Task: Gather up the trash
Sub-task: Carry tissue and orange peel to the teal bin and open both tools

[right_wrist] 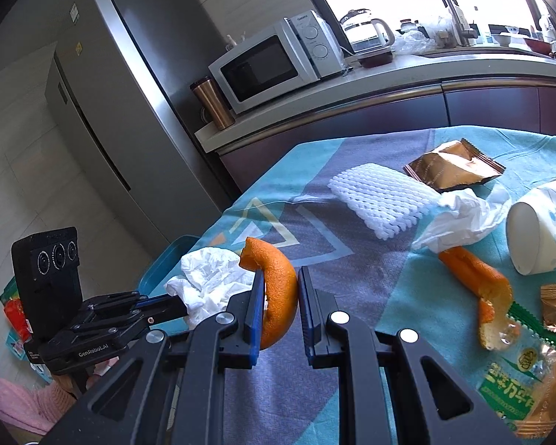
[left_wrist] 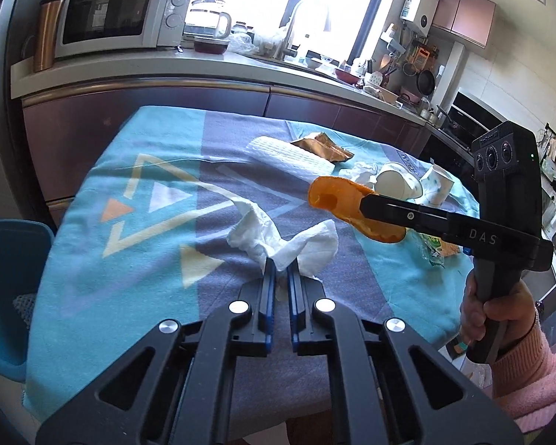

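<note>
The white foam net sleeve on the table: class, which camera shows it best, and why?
The right wrist view: the foam net sleeve lies close, unobstructed, its mesh clear. In the left wrist view it is farther off and foreshortened, with a gold wrapper overlapping its far edge.

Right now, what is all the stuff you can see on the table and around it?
crumpled tissue: one, white, pinched in the left gripper
orange peel: one, orange, between the fingers of the right gripper
second orange peel: one, orange, lying on the cloth
foam fruit net: one, white, far side of table
brown wrapper: one, coppery, beside the net
loose tissue: one, white, by the cups
paper cups: two, white with dots, tipped over
snack packets: green and gold, near edge
tablecloth: one, teal and grey
bin: one, blue, beside the table
microwave: one, white, on the counter
person's hand: one, pink sleeve, holding the right gripper
</note>
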`<state>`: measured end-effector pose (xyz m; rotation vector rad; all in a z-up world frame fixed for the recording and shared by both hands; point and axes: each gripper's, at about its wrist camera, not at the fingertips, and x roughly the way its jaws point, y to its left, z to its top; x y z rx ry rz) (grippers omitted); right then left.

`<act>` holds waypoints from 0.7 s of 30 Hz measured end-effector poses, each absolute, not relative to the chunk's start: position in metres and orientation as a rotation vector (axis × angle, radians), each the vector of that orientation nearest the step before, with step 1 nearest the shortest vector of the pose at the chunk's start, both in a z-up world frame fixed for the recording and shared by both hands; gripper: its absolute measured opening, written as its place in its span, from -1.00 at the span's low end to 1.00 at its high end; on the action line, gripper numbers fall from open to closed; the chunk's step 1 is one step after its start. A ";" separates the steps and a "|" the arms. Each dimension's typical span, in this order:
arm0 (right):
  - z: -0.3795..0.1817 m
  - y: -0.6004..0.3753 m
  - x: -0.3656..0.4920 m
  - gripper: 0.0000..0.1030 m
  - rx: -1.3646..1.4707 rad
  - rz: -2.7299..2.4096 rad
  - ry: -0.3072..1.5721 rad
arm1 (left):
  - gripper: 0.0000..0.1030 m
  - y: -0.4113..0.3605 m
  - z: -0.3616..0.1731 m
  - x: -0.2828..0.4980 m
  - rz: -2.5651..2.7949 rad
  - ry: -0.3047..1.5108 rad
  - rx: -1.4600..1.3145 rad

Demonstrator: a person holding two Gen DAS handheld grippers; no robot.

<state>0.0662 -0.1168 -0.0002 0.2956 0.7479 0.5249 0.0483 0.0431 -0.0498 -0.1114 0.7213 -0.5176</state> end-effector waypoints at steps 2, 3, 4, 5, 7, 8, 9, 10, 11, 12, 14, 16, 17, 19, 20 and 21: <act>0.002 -0.107 0.069 -0.68 0.286 0.546 0.747 | -0.87 0.055 -0.044 0.044 -0.498 0.706 -0.115; 0.003 -0.101 0.071 -0.68 0.282 0.560 0.746 | -0.87 0.061 -0.040 0.041 -0.489 0.696 -0.116; 0.005 -0.095 0.073 -0.68 0.277 0.574 0.744 | -0.87 0.068 -0.037 0.037 -0.478 0.684 -0.116; 0.006 -0.090 0.075 -0.68 0.271 0.586 0.743 | -0.87 0.075 -0.033 0.034 -0.465 0.672 -0.116; 0.008 -0.077 0.079 -0.68 0.259 0.615 0.743 | -0.87 0.087 -0.025 0.028 -0.440 0.649 -0.119; 0.009 -0.070 0.081 -0.68 0.251 0.629 0.743 | -0.87 0.094 -0.020 0.025 -0.424 0.637 -0.121; 0.009 -0.063 0.083 -0.68 0.244 0.645 0.745 | -0.87 0.101 -0.017 0.022 -0.408 0.626 -0.122; 0.010 -0.057 0.085 -0.68 0.240 0.661 0.746 | -0.87 0.109 -0.013 0.020 -0.393 0.615 -0.123; 0.011 -0.050 0.087 -0.68 0.235 0.677 0.746 | -0.88 0.116 -0.010 0.017 -0.375 0.605 -0.125; 0.012 -0.043 0.090 -0.68 0.231 0.691 0.748 | -0.88 0.124 -0.006 0.014 -0.353 0.595 -0.127; 0.014 -0.029 0.094 -0.68 0.224 0.725 0.751 | -0.87 0.140 -0.001 0.011 -0.311 0.580 -0.134; 0.015 -0.015 0.098 -0.68 0.211 0.754 0.755 | -0.87 0.157 0.003 0.009 -0.269 0.568 -0.137; 0.016 -0.008 0.100 -0.68 0.208 0.770 0.759 | -0.87 0.166 0.004 0.007 -0.251 0.563 -0.140; 0.016 0.007 0.105 -0.68 0.203 0.801 0.770 | -0.87 0.183 0.007 0.005 -0.210 0.554 -0.146; 0.016 0.015 0.108 -0.68 0.200 0.816 0.776 | -0.87 0.191 0.008 0.004 -0.186 0.551 -0.149; 0.016 0.021 0.111 -0.68 0.198 0.829 0.781 | -0.87 0.199 0.007 0.004 -0.167 0.550 -0.153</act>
